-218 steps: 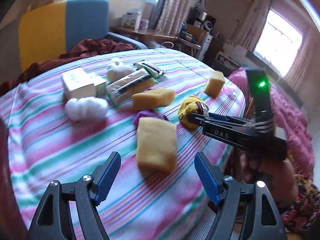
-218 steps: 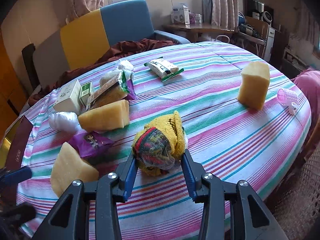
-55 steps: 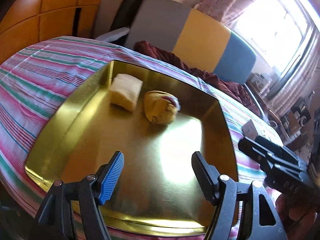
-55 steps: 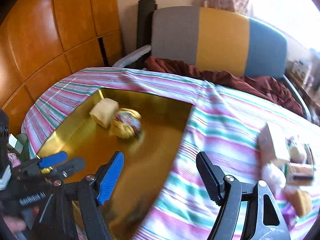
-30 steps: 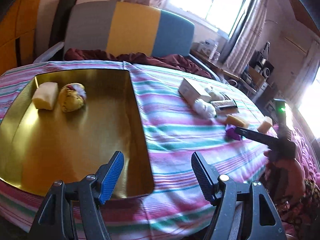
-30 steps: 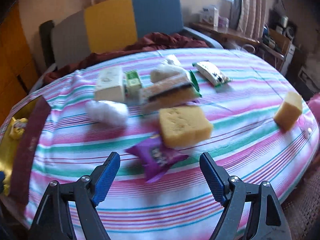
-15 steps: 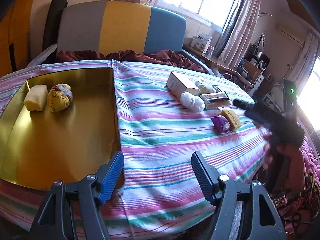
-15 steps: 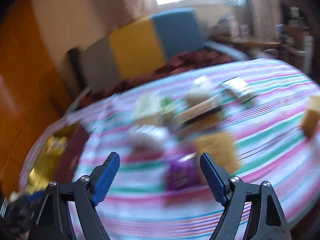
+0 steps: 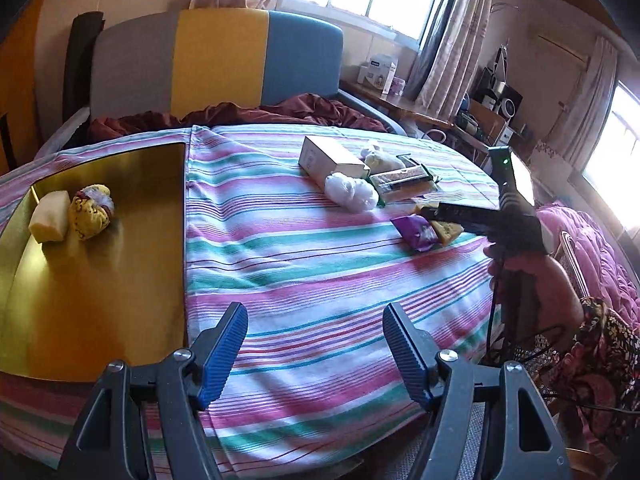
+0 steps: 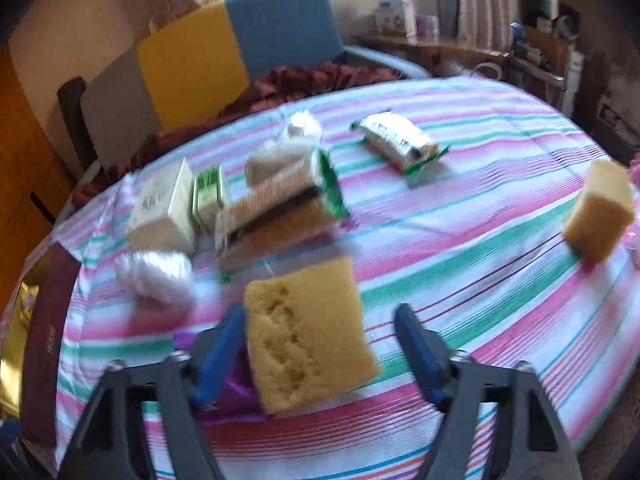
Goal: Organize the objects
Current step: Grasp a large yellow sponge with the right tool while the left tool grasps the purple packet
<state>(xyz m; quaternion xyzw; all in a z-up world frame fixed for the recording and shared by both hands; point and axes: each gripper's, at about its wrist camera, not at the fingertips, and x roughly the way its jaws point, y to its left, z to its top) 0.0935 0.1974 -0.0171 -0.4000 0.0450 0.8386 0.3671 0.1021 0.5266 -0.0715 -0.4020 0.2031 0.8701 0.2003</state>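
A yellow sponge [image 10: 308, 340] lies on the striped tablecloth [image 10: 460, 240] between the jaws of my right gripper [image 10: 320, 320]. The jaws are closing; the left pad is at the sponge's edge and the right pad stands clear of it. A purple packet [image 10: 236, 388] lies under the left finger. In the left wrist view the right gripper [image 9: 430, 213] reaches over the same sponge [image 9: 448, 231] and purple packet [image 9: 416, 233]. My left gripper [image 9: 316, 332] is open over bare cloth beside the gold tray [image 9: 100, 300], which holds a pale sponge [image 9: 50, 216] and a yellow cloth ball [image 9: 92, 212].
Behind the sponge lie a white puff [image 10: 154, 272], a white box [image 10: 164, 208], a small green box [image 10: 208, 196], a wrapped scourer pack [image 10: 276, 208] and a snack packet [image 10: 396, 140]. Another sponge [image 10: 600, 216] stands near the right table edge. A person's hand [image 9: 528, 276] holds the right gripper.
My right gripper has come down around the yellow sponge and its jaws have narrowed. The left gripper's view has slid rightward, with the tray now further left.
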